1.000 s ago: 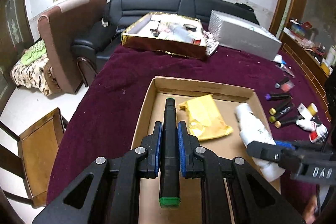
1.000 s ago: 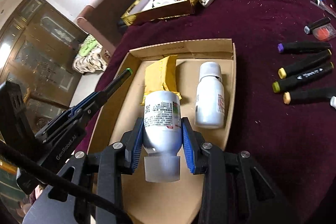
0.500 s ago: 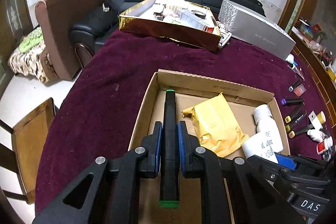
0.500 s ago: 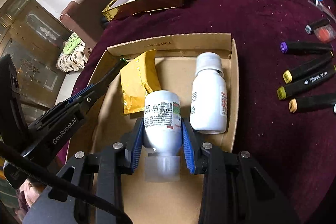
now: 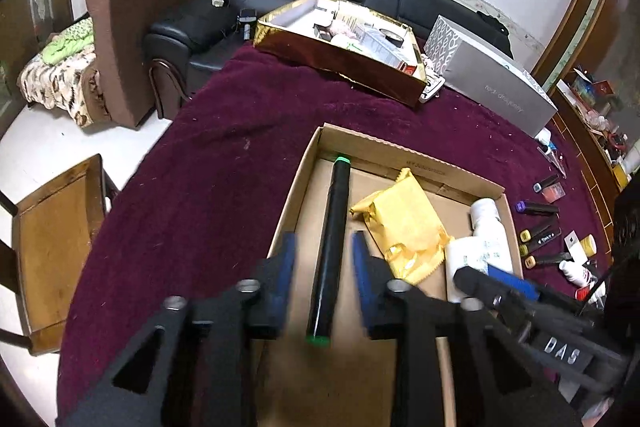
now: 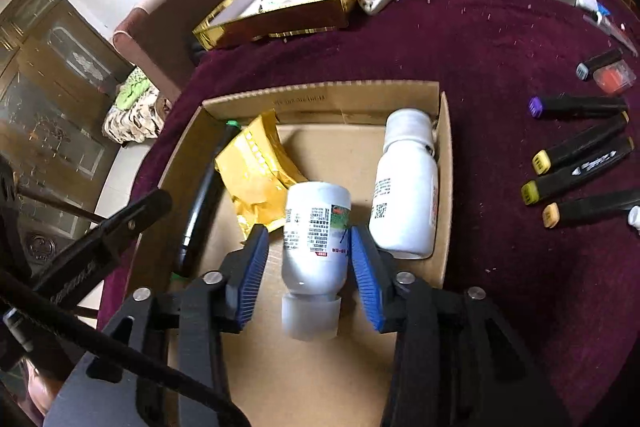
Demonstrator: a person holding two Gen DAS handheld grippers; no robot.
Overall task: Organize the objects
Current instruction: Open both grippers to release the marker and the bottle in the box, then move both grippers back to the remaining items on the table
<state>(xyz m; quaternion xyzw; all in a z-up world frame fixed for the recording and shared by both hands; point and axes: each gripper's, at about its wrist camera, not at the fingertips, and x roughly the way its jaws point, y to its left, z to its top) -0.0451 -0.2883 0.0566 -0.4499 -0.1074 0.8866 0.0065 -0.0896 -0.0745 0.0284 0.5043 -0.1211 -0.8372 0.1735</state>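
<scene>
Jaws opening; marker (image 5: 332,247) and bottle (image 6: 316,231) (previously clamped) lie free.

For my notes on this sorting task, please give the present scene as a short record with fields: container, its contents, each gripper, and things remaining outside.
container: open cardboard box on a dark red tablecloth
contents: green-capped black marker, yellow packet, two white bottles
left gripper: jaws opening, the marker between them, pads apart from it
right gripper: jaws opening around the nearer bottle
outside the box: four black markers on the cloth
</scene>
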